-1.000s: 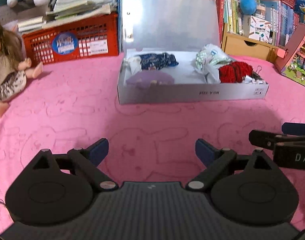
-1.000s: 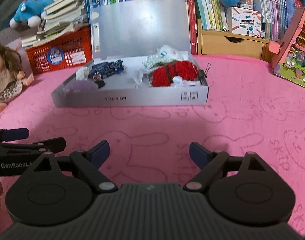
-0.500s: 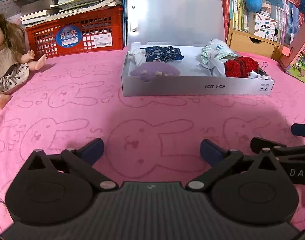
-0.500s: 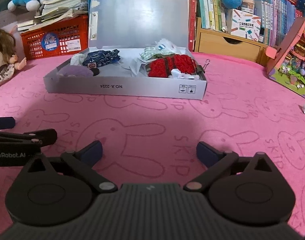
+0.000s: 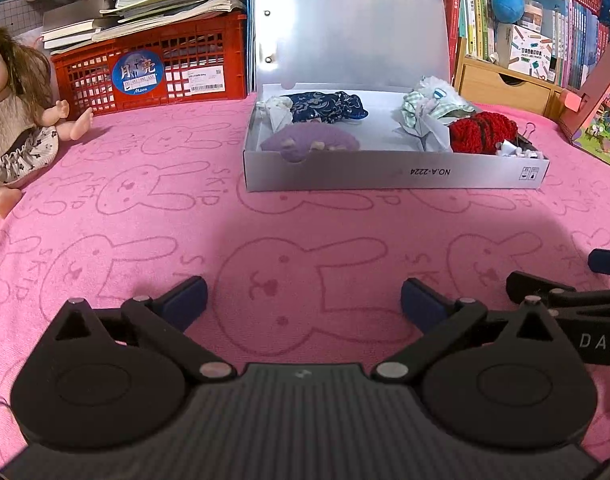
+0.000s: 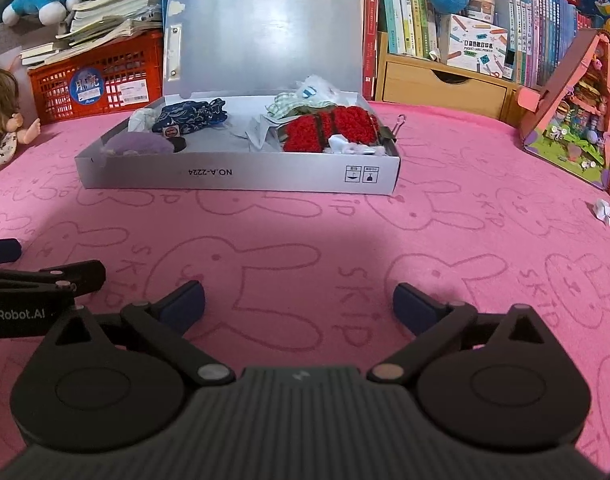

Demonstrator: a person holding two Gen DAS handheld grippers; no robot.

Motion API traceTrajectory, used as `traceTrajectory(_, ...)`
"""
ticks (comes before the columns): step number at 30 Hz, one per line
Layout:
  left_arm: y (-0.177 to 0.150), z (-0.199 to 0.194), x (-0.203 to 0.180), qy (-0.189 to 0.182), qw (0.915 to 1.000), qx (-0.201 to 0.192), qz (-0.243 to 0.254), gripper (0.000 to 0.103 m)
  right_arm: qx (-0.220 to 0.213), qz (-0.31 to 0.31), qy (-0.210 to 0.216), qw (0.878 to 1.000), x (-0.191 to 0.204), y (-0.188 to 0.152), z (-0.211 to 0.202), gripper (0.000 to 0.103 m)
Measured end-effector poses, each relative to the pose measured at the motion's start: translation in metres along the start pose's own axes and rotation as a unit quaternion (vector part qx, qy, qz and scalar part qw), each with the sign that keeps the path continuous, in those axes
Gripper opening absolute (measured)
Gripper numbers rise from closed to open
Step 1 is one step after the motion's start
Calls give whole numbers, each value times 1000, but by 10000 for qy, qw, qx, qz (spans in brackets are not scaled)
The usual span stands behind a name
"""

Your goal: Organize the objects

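Observation:
A shallow grey box [image 5: 393,178] [image 6: 233,178] with its lid raised lies on the pink rabbit-print cloth [image 5: 297,240]. Inside it are a dark blue patterned garment [image 5: 325,106] [image 6: 193,116], a purple piece [image 5: 309,142], a checked white bundle [image 5: 429,104] and a red fluffy garment [image 5: 483,132] [image 6: 329,128]. My left gripper [image 5: 304,306] hovers open over bare cloth well short of the box, nothing between its fingers. My right gripper [image 6: 299,304] is open and empty too, beside the left one.
A doll [image 5: 13,112] sits at the far left. A red crate [image 5: 153,68] stacked with books and a bookshelf line the back. A wooden drawer unit [image 6: 441,84] and a pink toy house [image 6: 573,120] stand at the right. A small white scrap [image 6: 603,210] lies near it.
Both views have steadied and come level, with the box now sharper and slightly lower in each frame. The fingers of both grippers stand a little wider apart than a second ago.

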State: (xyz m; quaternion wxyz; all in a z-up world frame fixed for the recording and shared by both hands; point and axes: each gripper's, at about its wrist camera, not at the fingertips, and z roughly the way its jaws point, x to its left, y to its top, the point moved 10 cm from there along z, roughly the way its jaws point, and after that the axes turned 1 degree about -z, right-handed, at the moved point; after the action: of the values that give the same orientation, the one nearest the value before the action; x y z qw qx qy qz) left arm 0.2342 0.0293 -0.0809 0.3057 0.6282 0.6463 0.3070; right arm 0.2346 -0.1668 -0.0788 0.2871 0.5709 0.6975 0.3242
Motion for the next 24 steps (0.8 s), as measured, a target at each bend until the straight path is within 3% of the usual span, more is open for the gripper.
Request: traceTrajectory(24, -1, -1, 0, 40, 10000, -6, -19, 103, 1, 1, 1, 10000, 1, 0, 0, 103)
